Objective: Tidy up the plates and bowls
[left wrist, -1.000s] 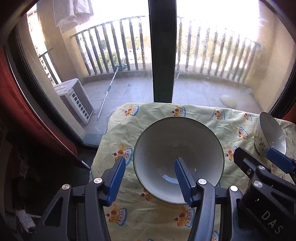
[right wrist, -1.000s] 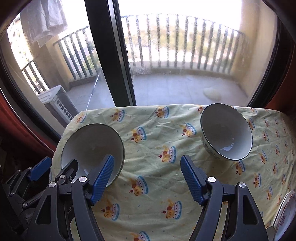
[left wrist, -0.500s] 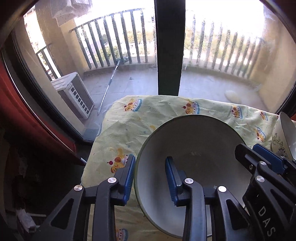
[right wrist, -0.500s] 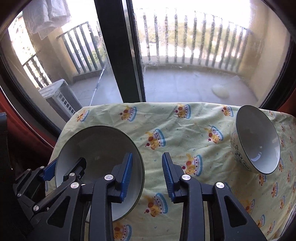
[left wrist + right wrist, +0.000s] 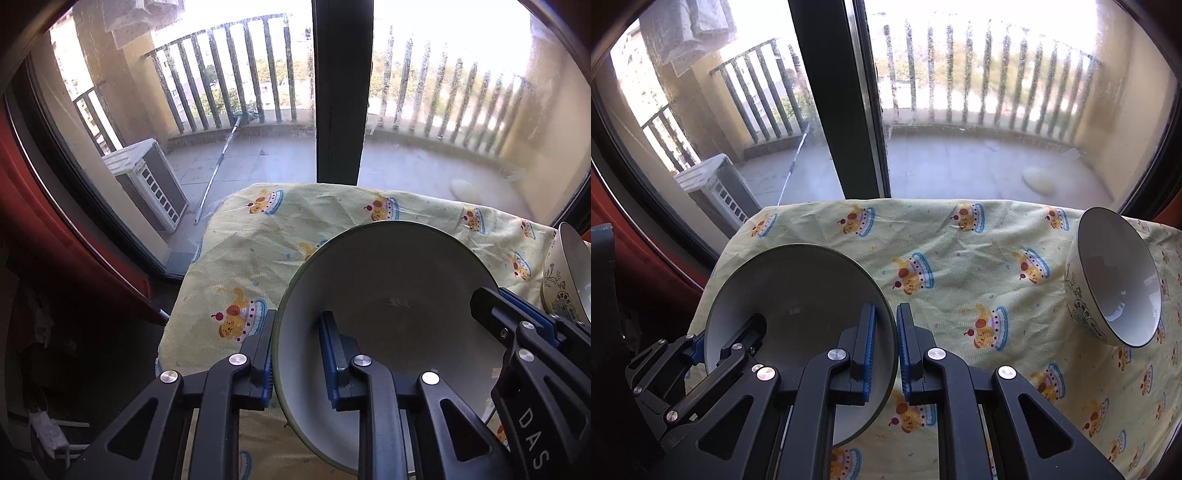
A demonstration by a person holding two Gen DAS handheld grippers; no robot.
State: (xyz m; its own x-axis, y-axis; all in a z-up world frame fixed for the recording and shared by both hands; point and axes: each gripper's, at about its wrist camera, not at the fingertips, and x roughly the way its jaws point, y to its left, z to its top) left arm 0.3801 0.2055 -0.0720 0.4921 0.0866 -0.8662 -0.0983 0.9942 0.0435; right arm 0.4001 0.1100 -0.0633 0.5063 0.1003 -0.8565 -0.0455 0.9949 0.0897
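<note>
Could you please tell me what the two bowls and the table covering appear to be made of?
Large bowl: probably glazed ceramic, plain grey-white, dark rim, soft sheen. Small bowl: likely glossy porcelain, sharp highlights inside, printed pattern outside. Tablecloth: woven fabric, matte, visible weave and wrinkles, cartoon print.

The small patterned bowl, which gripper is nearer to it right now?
Right. The right gripper pinches the big bowl's rim on the side facing the small patterned bowl; the left gripper straddles the opposite, farther rim.
</note>
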